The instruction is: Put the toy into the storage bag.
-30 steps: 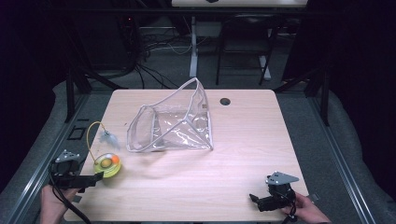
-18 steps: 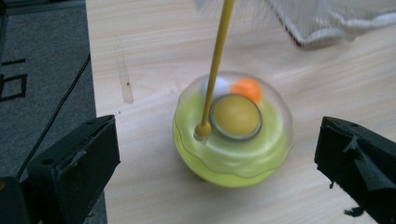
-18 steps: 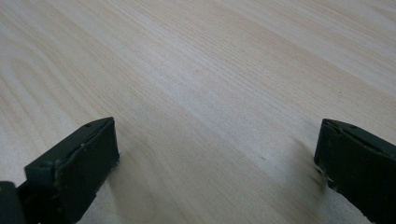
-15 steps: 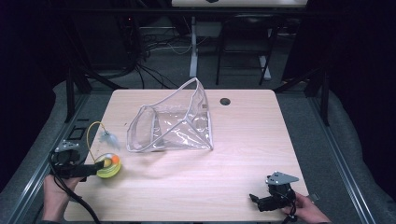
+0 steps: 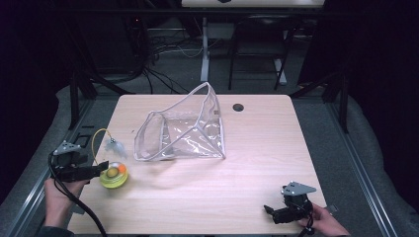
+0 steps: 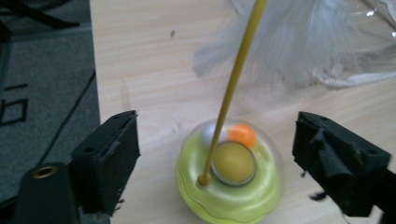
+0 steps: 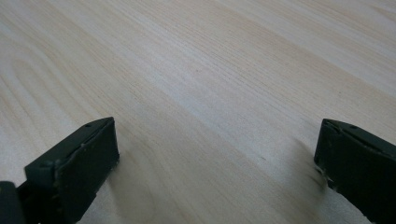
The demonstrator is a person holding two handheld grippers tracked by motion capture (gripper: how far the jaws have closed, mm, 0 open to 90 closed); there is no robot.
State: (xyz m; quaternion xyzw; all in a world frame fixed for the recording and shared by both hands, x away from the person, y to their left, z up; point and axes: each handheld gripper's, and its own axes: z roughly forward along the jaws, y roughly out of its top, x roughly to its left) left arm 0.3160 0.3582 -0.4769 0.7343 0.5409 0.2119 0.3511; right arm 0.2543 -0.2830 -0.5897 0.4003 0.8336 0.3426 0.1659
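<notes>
My left gripper (image 6: 219,154) wide open; round yellow-green plastic toy base (image 6: 229,179) sits between my jaws, touching neither, near table's left edge at 8 o'clock of clear plastic zip bag (image 5: 185,131). Thin yellow wand (image 6: 232,88) rises from base toward 12 o'clock, white feather (image 6: 299,46) at its end. My right gripper (image 7: 219,163) open, low over bare light wooden table (image 7: 210,70).
</notes>
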